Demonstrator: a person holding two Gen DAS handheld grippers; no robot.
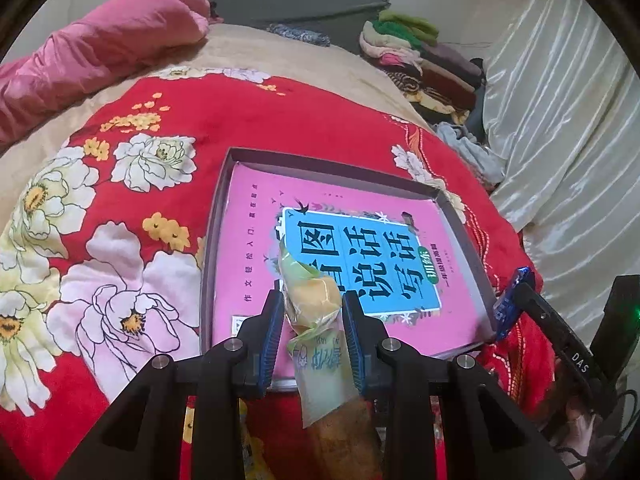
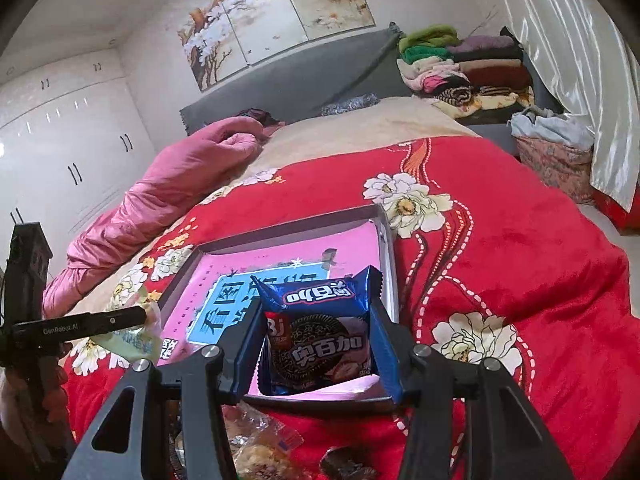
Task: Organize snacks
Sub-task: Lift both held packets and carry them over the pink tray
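Left gripper (image 1: 310, 308) holds a yellow snack (image 1: 312, 300) in a clear green wrapper, squeezed between its two blue pads. It sits at the bottom middle of the left wrist frame, over the near edge of the box (image 1: 224, 200).

Right gripper (image 2: 316, 336) holds a blue cookie pack (image 2: 320, 332) the same way, pads pressed on both sides. That pack is at the bottom middle of the right wrist frame, also over the near edge of the box.

Inside the box lies a pink book (image 1: 256, 248). No snacks are in it yet. The box rests on a red blanket (image 1: 280, 120) with big flowers. More snacks (image 2: 260, 452) lie loose at the bottom of the right wrist frame, in front of the box.

So the step looks like carrying two snacks to the box. Next, I think each hand must go a bit lower, over the book, then let go. The two snacks should land side by side, not on top of each other. The soft yellow one could get squashed, so it needs a gentle drop.
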